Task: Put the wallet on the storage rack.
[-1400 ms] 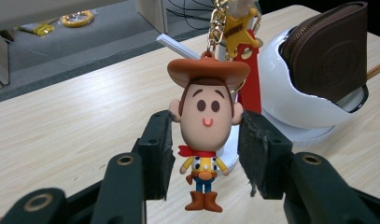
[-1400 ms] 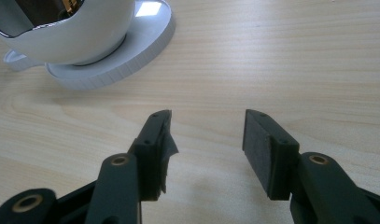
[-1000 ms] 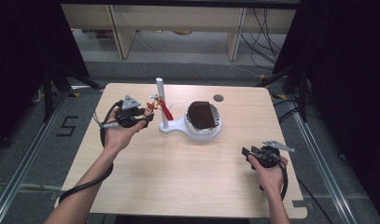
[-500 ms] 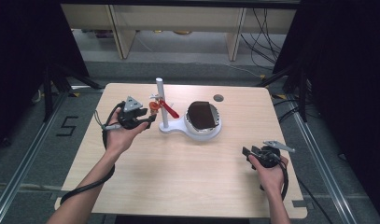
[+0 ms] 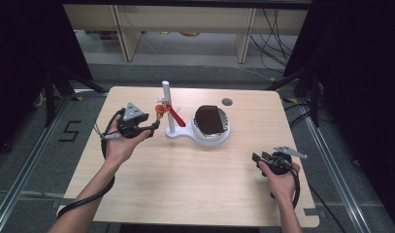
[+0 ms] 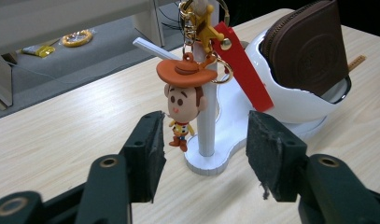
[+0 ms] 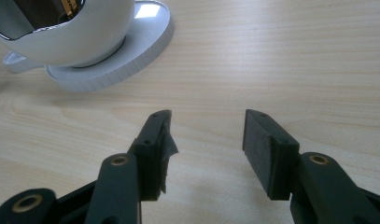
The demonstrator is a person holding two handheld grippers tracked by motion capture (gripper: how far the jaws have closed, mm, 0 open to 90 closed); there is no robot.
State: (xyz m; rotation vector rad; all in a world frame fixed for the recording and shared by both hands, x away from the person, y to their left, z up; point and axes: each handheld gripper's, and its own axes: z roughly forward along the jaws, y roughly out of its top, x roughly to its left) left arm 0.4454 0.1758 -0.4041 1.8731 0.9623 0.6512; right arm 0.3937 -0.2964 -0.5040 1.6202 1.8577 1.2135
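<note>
A cowboy figure keychain (image 6: 183, 102) with a red strap (image 6: 243, 65) hangs from the white stand's post (image 6: 206, 135); from above the figure (image 5: 159, 112) shows left of the post (image 5: 167, 104). My left gripper (image 6: 208, 128) is open; its jaws have just been opening, and the figure dangles free just beyond the tips, close to one pad. Seen from above, the left gripper (image 5: 155, 125) points at the post. A brown wallet (image 5: 208, 120) stands in the stand's white bowl (image 5: 219, 138). My right gripper (image 5: 257, 158) rests open and empty near the front right, and its own view shows the jaws (image 7: 206, 126) over bare wood.
A small dark round hole (image 5: 227, 102) sits in the wooden table (image 5: 185, 194) behind the bowl. The bowl's base (image 7: 71, 42) lies ahead and left of the right jaws. Shelving legs and cables stand beyond the far edge, with a yellow ring (image 6: 78, 37) on the floor.
The left gripper's jaws have opened and let go of the keychain, which now hangs on the post. The left hand drew back slightly to the left. The right hand kept still.
</note>
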